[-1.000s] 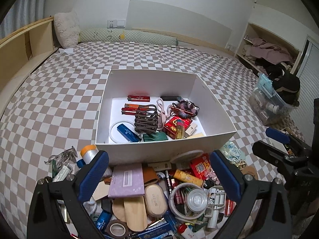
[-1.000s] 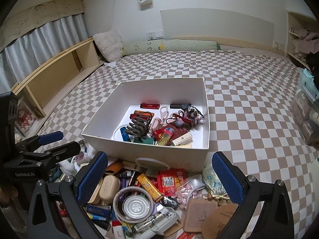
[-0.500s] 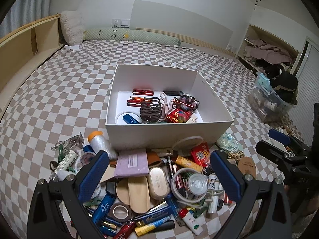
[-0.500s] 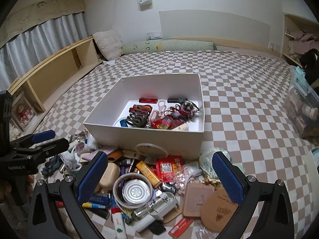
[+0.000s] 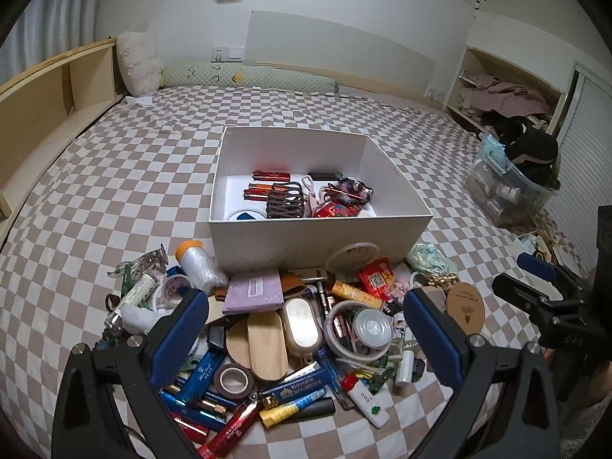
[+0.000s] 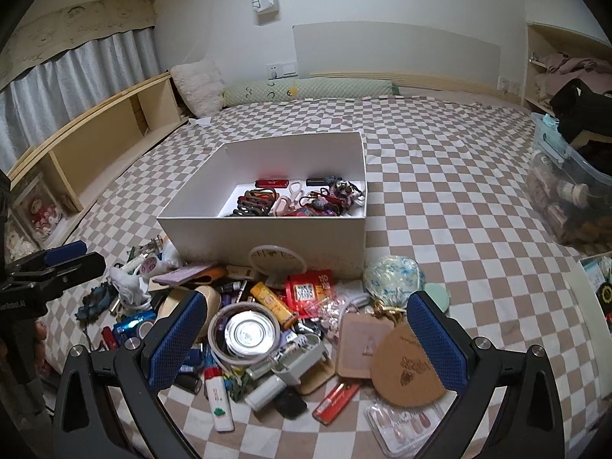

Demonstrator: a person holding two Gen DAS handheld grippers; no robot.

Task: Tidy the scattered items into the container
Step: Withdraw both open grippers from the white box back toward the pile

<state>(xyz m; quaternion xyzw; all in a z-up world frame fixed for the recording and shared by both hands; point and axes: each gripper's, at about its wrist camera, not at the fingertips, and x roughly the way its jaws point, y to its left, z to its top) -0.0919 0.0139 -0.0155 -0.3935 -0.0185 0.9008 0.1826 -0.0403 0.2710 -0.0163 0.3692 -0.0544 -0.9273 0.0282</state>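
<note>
A white box [image 5: 321, 233] [image 6: 267, 237] stands on the checkered bed and holds lighters, hair ties and small packets. In front of it lies a heap of scattered items: a purple card [image 5: 254, 290], a tape roll [image 5: 234, 379], a round tin [image 5: 370, 327] [image 6: 248, 334], a red packet [image 6: 309, 288], a cork tag [image 6: 411, 369]. My left gripper [image 5: 306, 334] is open and empty above the heap. My right gripper [image 6: 306, 338] is open and empty above the heap; it also shows in the left wrist view [image 5: 535, 290].
A clear storage bin [image 5: 508, 195] [image 6: 566, 199] full of things sits at the right on the bed. A wooden shelf [image 6: 95, 145] runs along the left. Pillows [image 5: 248, 78] lie at the head.
Both grippers have pulled back from the box, so more of the scattered heap shows between the fingers. Both stay open and empty.
</note>
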